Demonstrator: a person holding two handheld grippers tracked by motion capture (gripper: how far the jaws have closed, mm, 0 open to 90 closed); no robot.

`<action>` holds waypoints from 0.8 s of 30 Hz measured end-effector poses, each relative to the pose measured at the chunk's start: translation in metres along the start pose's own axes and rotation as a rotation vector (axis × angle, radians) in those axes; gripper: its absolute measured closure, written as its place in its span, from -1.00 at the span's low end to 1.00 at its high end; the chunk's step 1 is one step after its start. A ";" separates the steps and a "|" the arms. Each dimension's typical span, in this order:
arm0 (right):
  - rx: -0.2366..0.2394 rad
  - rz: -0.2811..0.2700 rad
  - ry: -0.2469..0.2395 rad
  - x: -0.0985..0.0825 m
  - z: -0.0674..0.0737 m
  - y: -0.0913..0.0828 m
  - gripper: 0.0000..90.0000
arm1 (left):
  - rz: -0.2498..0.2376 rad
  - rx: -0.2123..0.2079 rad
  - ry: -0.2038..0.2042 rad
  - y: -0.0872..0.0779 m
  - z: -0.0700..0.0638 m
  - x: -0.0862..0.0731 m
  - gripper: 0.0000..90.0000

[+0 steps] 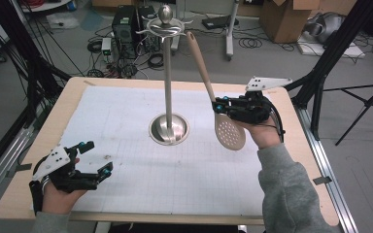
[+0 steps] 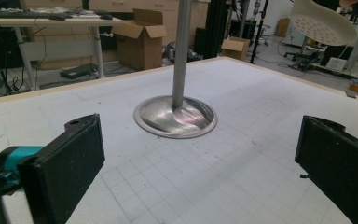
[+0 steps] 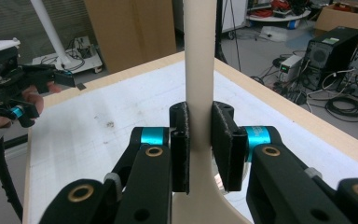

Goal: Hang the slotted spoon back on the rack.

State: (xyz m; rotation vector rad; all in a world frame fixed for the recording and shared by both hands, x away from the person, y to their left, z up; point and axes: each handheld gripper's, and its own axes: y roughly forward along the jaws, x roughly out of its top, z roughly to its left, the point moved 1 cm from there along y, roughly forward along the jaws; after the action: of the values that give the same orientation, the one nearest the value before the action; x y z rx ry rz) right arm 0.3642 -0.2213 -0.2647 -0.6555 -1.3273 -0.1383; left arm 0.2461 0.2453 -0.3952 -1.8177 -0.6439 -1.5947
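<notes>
Right gripper [image 1: 219, 108] clamps cream slotted spoon's [image 1: 229, 130] handle, raised beside steel stand [image 1: 168, 87] | left gripper [image 1: 95, 158] jaws apart over white mat [image 1: 141, 165]

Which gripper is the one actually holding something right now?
The right gripper, shut on the slotted spoon at its handle; the left gripper is open near the table's front-left corner.
</notes>
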 end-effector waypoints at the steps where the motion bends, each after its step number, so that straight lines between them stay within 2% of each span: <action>1: 0.000 0.002 -0.002 0.000 0.000 0.001 0.73 | -0.001 0.000 0.000 0.000 0.000 0.000 -0.96; 24: 0.016 0.038 0.005 0.002 0.000 0.023 0.74 | -0.001 0.023 -0.004 -0.010 0.000 -0.001 -0.96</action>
State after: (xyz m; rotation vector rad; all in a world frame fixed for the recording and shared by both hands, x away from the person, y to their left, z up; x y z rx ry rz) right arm 0.3753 -0.2019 -0.2718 -0.6661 -1.3095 -0.0987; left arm 0.2390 0.2518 -0.3949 -1.8043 -0.6630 -1.5783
